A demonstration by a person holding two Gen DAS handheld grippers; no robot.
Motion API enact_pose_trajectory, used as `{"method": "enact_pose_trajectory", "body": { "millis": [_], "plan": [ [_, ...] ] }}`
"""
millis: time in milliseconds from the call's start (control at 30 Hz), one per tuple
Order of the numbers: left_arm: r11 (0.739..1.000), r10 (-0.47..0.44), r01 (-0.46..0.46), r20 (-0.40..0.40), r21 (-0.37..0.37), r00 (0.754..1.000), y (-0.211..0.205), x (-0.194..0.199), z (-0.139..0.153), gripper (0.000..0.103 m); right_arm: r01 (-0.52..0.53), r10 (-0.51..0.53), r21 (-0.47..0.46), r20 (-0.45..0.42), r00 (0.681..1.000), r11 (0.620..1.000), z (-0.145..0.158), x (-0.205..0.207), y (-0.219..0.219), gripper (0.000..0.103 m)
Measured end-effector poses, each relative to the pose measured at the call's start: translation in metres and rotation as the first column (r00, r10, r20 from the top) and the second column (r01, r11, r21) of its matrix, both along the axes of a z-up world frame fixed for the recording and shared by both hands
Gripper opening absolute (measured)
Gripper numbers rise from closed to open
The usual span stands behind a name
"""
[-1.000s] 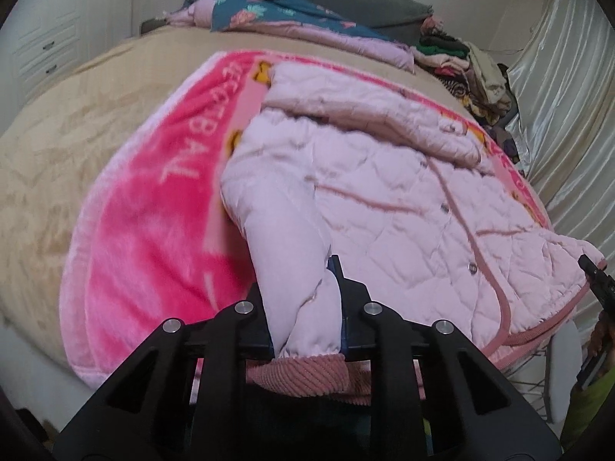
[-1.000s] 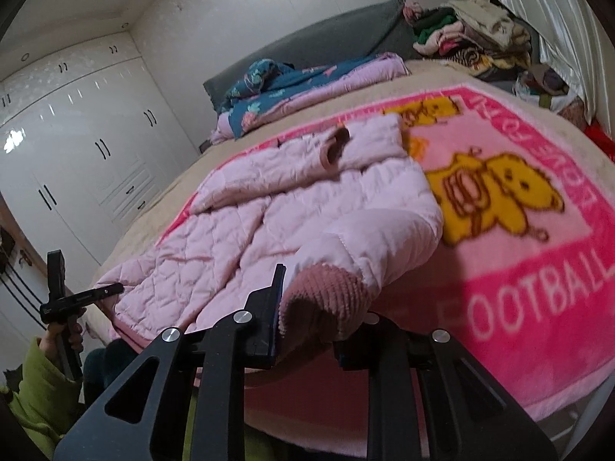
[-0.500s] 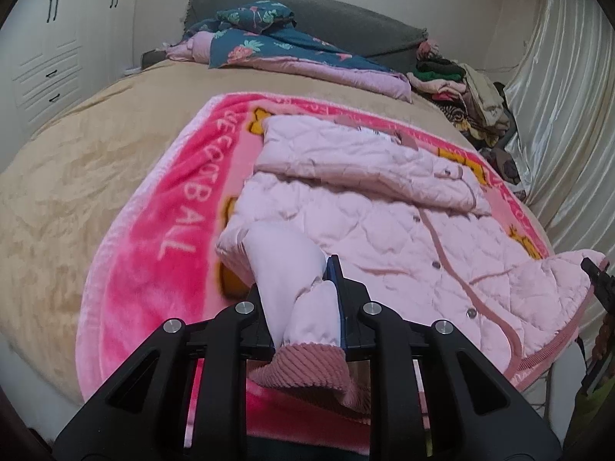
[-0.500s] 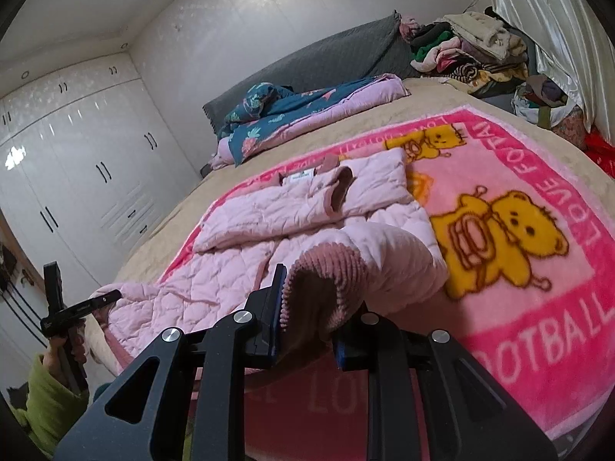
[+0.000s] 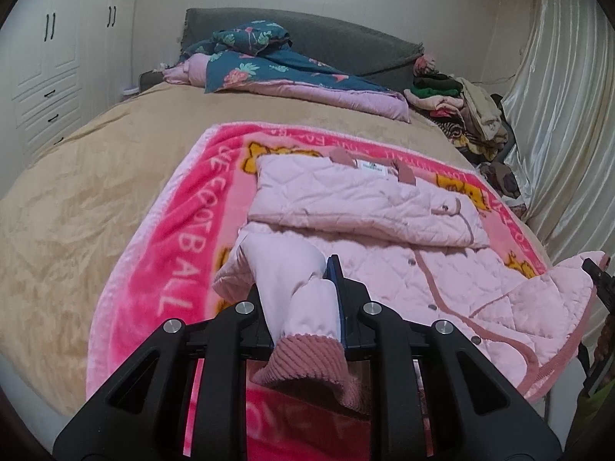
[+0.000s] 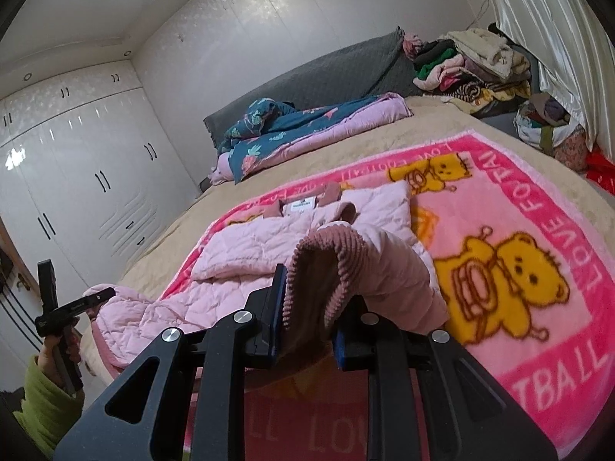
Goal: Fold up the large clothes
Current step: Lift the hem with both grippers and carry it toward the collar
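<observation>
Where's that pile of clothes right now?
In the left wrist view, the clothes pile sits at the far right corner of the bed, between the grey headboard and the curtain.

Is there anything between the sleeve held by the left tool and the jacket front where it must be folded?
Nothing visible. The left tool grips the sleeve; the jacket front right beside it has nothing lying on it.

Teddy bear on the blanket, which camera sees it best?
The right wrist view: the yellow teddy bear shows almost whole on the pink blanket. The left wrist view shows only yellow scraps beside the pink jacket.
</observation>
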State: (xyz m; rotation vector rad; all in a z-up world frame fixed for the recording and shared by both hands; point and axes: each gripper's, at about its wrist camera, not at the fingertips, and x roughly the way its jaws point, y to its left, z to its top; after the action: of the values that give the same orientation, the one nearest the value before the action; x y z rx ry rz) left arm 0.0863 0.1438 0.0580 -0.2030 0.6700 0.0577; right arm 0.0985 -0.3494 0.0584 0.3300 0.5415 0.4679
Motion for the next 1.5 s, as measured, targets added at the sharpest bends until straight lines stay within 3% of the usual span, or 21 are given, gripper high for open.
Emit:
{"method": "enact_pose_trajectory", "body": {
  "millis": [433,533,767,1233,1500],
  "plan": [
    [1.0,0.022,-0.023,0.068,0.013,0.997,0.003,0.026,0.037,0.013,0.012,-0.012,-0.006,0.076,0.997,1.0,0.044,0.032,0.003,0.019],
    [0.997,0.038,-0.043,0.084,0.061,0.996,-0.001,0.034,0.043,0.013,0.015,-0.016,0.011,0.077,0.997,1.0,0.048,0.042,0.001,0.019],
    [0.995,0.049,-0.057,0.092,0.08,0.995,-0.005,0.05,0.049,0.013,0.019,-0.02,0.013,0.076,0.997,1.0,0.058,0.06,0.002,0.019],
    [0.991,0.063,-0.074,0.094,0.112,0.994,-0.003,0.084,0.058,0.013,0.039,-0.041,0.037,0.059,0.997,0.999,0.064,0.098,0.006,0.019],
    [0.982,0.089,-0.104,0.101,0.157,0.991,-0.005,0.106,0.047,0.013,0.053,-0.054,0.028,0.016,0.998,0.998,0.053,0.129,0.005,0.019]
  ]
}}
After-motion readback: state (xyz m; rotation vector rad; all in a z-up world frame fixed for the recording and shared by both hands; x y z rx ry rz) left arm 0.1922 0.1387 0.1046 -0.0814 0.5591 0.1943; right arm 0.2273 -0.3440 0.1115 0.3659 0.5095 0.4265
